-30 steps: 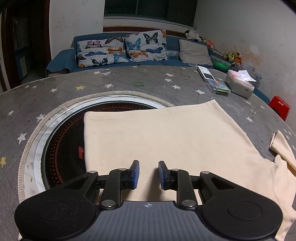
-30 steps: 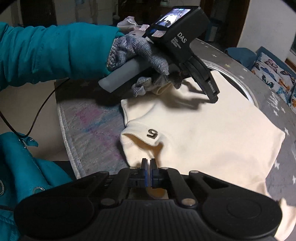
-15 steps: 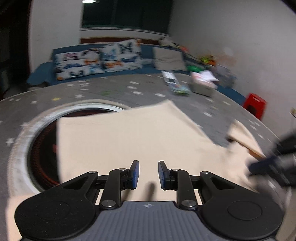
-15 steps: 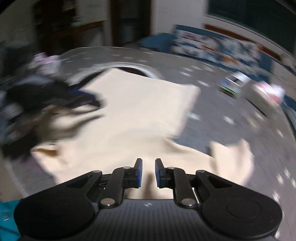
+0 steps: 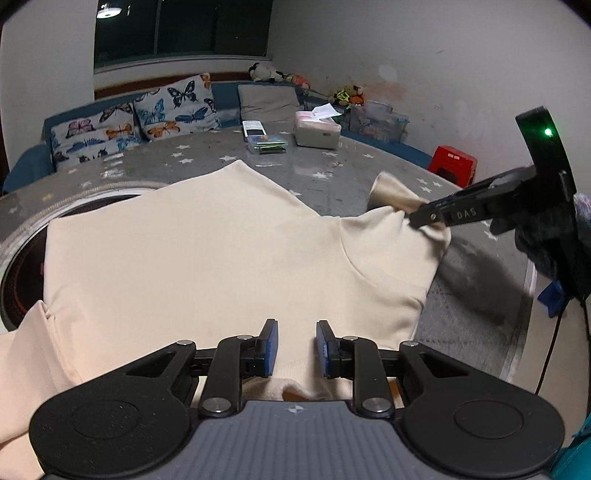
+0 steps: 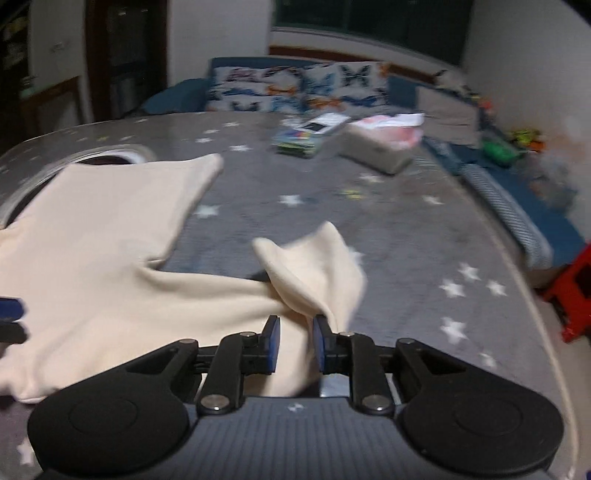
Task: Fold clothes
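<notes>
Right hand-held gripper (image 6: 294, 341) spread around the cream shirt's (image 5: 207, 243) sleeve (image 6: 317, 273); left hand-held gripper (image 5: 293, 347) spread near collar; closing shallow, sleeve may slip

Dim indoor light, ceiling lamp (image 5: 108, 12) glare, right wrist view motion-blurred, fisheye-curved edges

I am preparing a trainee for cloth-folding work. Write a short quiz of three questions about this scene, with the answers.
1. True or false: the left tool is shut on the cream shirt.
2. Which part of the shirt lies between the pads of the right tool? A) hem B) sleeve C) collar
3. Fill in: the tissue box stands on a grey cloth printed with ____.
Key: 1 false, its jaws stand apart above the shirt; 2 B, the sleeve; 3 stars.
</notes>
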`<state>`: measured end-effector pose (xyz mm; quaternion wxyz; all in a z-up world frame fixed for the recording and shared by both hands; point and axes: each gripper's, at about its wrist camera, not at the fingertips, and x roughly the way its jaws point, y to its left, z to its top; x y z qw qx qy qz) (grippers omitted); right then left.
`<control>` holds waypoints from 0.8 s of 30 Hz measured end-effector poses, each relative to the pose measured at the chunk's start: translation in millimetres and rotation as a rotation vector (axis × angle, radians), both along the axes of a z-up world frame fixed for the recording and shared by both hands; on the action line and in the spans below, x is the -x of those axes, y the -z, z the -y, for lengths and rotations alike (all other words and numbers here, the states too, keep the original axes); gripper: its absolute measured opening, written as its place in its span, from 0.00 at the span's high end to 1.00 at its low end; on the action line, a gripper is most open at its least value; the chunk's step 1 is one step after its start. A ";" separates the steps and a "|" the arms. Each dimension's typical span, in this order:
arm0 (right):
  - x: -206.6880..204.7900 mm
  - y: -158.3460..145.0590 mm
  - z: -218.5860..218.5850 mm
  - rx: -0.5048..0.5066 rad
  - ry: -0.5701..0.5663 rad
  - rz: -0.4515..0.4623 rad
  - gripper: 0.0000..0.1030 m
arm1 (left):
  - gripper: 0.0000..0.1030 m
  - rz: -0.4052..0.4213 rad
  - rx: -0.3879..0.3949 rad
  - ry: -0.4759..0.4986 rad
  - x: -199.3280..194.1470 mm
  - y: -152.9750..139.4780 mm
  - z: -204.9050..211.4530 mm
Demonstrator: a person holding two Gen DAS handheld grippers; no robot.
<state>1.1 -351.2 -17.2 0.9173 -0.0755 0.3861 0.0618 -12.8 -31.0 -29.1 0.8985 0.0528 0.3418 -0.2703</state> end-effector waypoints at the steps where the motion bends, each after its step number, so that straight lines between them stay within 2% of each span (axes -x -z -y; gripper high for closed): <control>1: 0.6 0.1 3.0 0.012 0.027 0.009 0.82 | 0.76 0.001 0.000 0.000 0.4 0.4 -0.7; 3: 0.8 1.8 12.8 0.027 0.087 0.016 0.82 | 0.76 -0.001 0.005 -0.002 0.4 1.2 -2.5; 6: 0.5 5.4 28.6 0.017 0.152 0.011 0.72 | 0.76 -0.001 0.007 -0.005 -0.2 1.5 -3.2; 10: 5.6 1.2 45.8 0.014 0.227 0.036 0.71 | 0.75 -0.008 0.015 -0.016 -1.3 1.1 -2.8; 15: 2.6 -4.4 42.6 -0.025 0.173 0.064 0.69 | 0.75 -0.012 0.031 -0.045 1.6 -1.6 -6.4; 18: -7.3 -0.6 37.0 -0.043 0.136 0.049 0.65 | 0.75 -0.007 0.049 -0.104 5.0 -6.1 -19.5; 23: -17.0 8.6 30.8 -0.065 0.124 0.027 0.63 | 0.74 0.012 0.067 -0.215 11.1 -14.5 -46.0; 24: -17.4 8.8 30.5 -0.068 0.124 0.027 0.59 | 0.74 0.025 0.057 -0.245 12.2 -16.3 -53.2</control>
